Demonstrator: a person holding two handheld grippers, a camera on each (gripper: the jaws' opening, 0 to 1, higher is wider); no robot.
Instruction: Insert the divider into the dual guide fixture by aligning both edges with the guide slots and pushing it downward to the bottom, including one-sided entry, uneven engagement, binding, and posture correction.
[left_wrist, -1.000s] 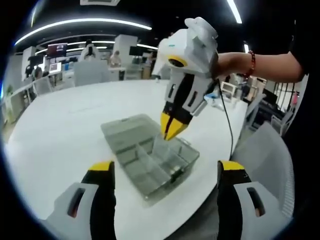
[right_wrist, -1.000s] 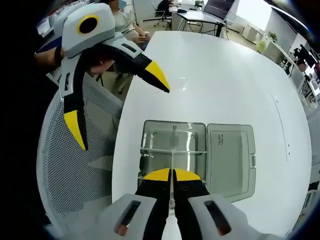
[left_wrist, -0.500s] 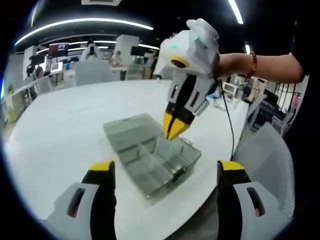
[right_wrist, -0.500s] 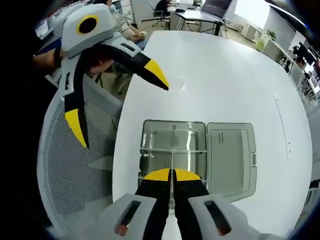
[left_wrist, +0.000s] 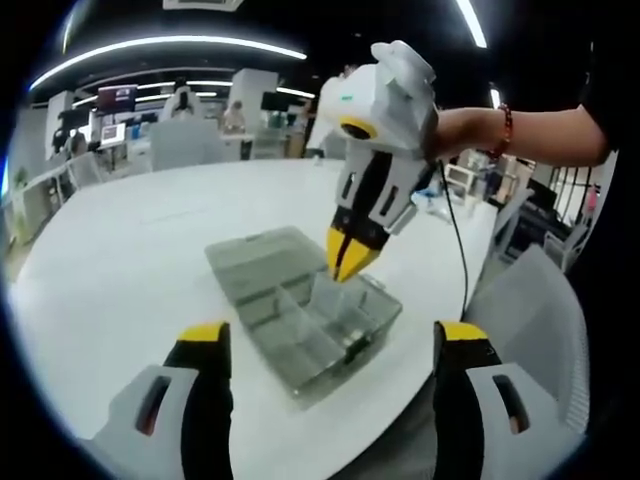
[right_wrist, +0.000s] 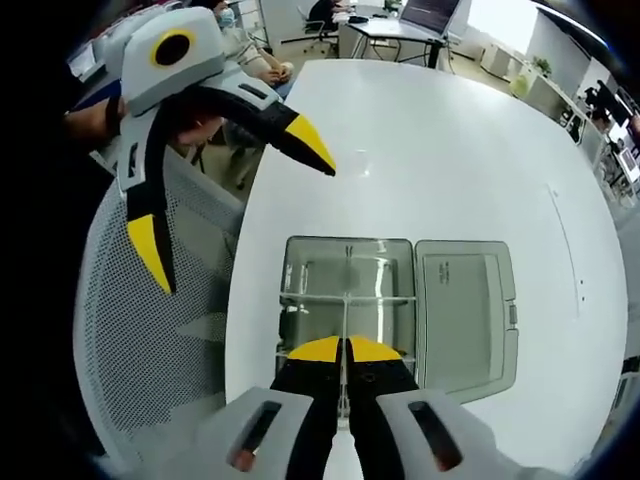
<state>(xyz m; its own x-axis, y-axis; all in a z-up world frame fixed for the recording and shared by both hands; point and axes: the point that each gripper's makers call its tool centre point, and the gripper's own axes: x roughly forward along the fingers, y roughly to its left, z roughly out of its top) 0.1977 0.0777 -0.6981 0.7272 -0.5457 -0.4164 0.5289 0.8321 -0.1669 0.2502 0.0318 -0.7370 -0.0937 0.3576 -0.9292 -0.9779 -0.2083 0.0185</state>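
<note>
- While my right gripper (right_wrist: 345, 350) keeps its jaws pinched on the divider (right_wrist: 345, 318), nothing has shifted since a second ago.
- Divider stands upright in the clear fixture (left_wrist: 300, 310) on the white worktop (right_wrist: 450, 170), long axis along my jaws.
- Left gripper (left_wrist: 330, 345) jaws wide, holding nothing.

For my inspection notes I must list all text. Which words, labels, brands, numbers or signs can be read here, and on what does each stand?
No text can be read.
Lid of the clear box: small embossed mark, too small to read.
Background wall screens: too blurred to read.
</note>
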